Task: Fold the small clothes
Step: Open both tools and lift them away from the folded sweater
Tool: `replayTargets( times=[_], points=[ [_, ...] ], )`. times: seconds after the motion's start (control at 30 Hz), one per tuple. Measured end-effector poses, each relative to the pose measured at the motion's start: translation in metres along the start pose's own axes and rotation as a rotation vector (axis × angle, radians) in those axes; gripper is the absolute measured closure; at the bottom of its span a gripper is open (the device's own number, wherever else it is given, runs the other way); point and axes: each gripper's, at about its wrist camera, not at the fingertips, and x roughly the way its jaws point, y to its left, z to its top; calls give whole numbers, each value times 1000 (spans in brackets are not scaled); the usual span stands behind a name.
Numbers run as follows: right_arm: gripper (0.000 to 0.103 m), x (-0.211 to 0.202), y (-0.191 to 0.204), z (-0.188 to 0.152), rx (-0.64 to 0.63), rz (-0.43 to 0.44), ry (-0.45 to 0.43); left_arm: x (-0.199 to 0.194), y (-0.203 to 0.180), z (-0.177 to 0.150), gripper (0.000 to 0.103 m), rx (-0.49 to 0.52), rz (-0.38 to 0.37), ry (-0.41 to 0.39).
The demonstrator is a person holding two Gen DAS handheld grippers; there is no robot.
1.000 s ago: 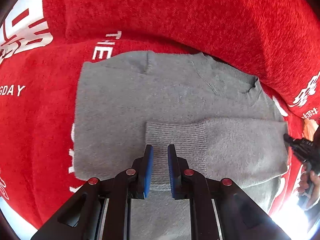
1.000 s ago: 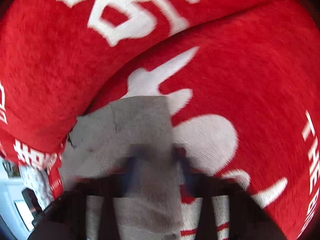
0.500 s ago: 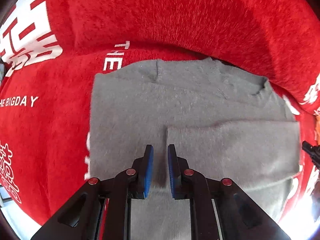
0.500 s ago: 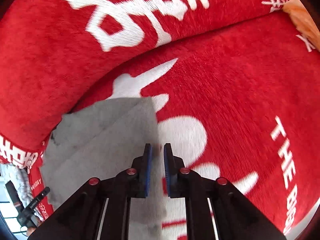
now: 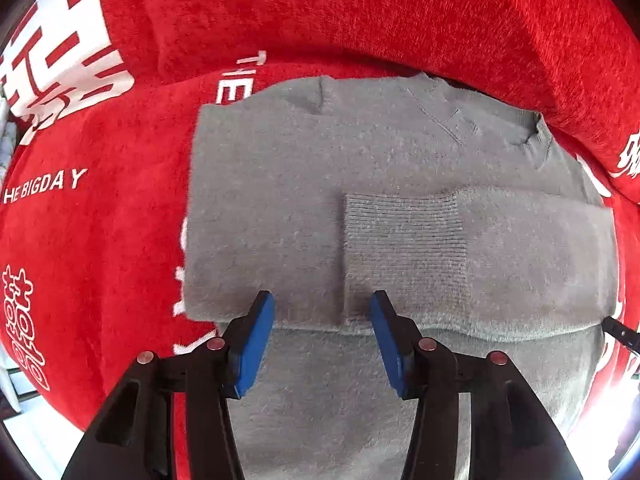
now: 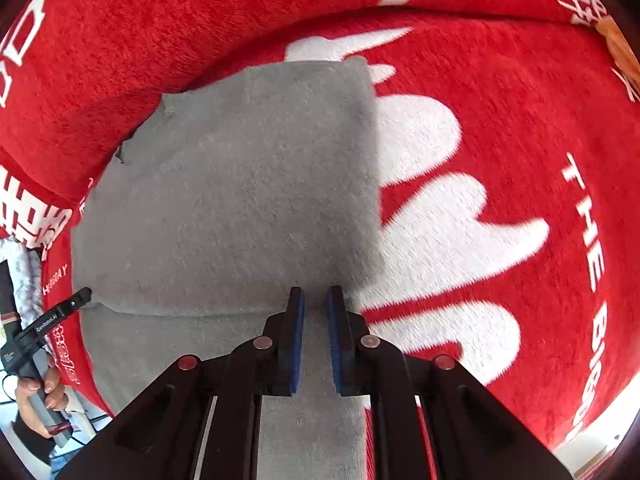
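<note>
On the red plush sofa cover [image 5: 100,240], printed with white lettering and figures, your grey sweater [image 5: 280,184] lies flat on the seat with its collar up against the backrest and one sleeve [image 5: 460,252] folded across the body — ribbed cuff near the middle. Your left gripper [image 5: 322,336] hangs straight over the sleeve's cuff end; its fingers have just been spreading and now stand released, with nothing pinched between them. Your right gripper [image 6: 315,336] sits over the sweater's other edge [image 6: 372,200], fingers parted only narrowly after easing apart, gripping no cloth. You look to be between folds: the sleeve fold is laid, and the next move probably calls for taking the lower hem in both grippers and bringing it up toward the collar — evenly, so the sleeve stays put. Beyond the sofa's edge only bright, washed-out floor shows.
</note>
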Motion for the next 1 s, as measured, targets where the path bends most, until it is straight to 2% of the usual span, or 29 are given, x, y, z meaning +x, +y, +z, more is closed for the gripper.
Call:
replayTargets(
  times=[0.17,0.27,0.37,0.43,0.47,0.5,0.53,0.63,0.67,0.83,1.0],
  points=[
    [64,-20,-11,-15,55,19,-4,-10,-3,-18,51,25,28,18],
    [63,-29,-3,-23,42,27,-2,-16,-2,-23,51,33,24,30],
    [54,-35,9,-31,31,38,2,-25,-7,-29,51,43,33,36],
    [51,-39,15,-34,25,48,3,-30,-11,-32,37,51,32,39],
    [49,-39,22,-35,21,53,4,-33,-13,-34,17,54,27,38],
    [46,-36,31,-35,17,57,5,-34,-14,-33,10,54,25,34],
    [44,-37,34,-36,11,59,5,-38,-15,-35,9,57,22,24],
    [26,-41,46,-39,-6,60,-7,-46,-19,-36,8,94,16,-2],
    [22,-43,49,-39,-12,60,-15,-50,-22,-37,0,100,25,-9],
    [20,-41,63,-39,-46,46,-29,-55,-25,-37,0,108,50,-25],
    [18,-40,73,-40,-87,22,-29,-46,-26,-39,0,98,68,13]
  ],
)
